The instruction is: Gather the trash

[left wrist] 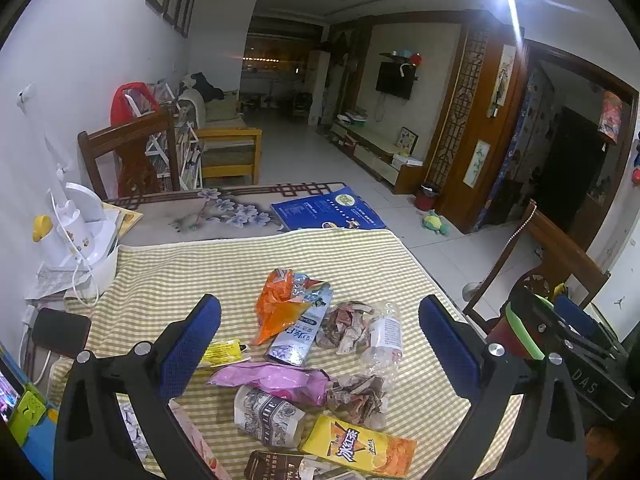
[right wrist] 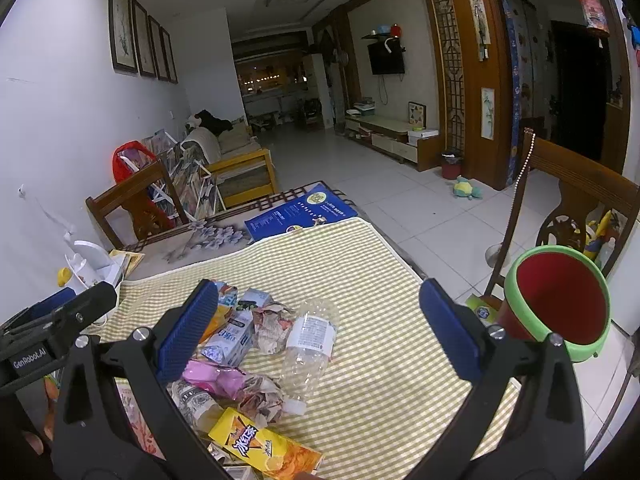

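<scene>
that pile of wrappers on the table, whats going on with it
A person holds two open grippers, left gripper and right gripper, over a pile of trash on the checked cloth: a clear plastic bottle, a yellow tea carton, a pink bag. Nothing is picked up yet. A red bin with a green rim waits at the table's right.

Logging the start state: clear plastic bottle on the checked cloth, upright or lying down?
Lying down. The clear plastic bottle rests on its side on the checked cloth, its white cap end pointing toward the camera, crumpled, looks empty.

Both wrist views look down, close, sharing the trash pile point(left wrist: 320, 360).
</scene>
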`<state>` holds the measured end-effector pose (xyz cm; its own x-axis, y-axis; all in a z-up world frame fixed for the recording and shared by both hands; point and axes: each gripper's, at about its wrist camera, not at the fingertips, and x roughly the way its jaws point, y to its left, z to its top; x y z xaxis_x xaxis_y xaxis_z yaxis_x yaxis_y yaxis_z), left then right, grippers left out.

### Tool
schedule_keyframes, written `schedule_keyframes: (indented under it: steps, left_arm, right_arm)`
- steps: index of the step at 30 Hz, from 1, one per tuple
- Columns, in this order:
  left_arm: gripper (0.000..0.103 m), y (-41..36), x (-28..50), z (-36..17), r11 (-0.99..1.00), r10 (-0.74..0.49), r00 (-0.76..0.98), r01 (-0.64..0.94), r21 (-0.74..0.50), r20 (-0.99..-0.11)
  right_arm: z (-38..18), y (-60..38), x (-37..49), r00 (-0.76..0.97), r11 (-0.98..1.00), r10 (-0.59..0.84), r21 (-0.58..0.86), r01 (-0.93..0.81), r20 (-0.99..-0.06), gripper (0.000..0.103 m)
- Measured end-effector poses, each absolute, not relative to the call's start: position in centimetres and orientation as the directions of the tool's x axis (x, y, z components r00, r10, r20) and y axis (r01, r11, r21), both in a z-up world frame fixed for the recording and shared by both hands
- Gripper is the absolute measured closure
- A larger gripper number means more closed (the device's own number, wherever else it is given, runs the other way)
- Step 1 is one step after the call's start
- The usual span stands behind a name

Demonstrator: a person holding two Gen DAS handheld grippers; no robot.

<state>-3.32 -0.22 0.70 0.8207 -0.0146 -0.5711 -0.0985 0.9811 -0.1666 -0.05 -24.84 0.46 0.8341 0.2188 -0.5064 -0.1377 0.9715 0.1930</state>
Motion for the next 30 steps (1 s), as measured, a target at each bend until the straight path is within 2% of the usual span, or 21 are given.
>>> schedule_keyframes:
  steps: [30]
  left_arm:
    - [0.008,-0.1,-2.7,-0.4,0.98,-0.021,0.812,-0.1,-0.173,-0.584]
  right_arm:
    - [0.3,-25.3,0.3,0.822,0.975,0.205,0.179,-0.128,-0.531,0.004]
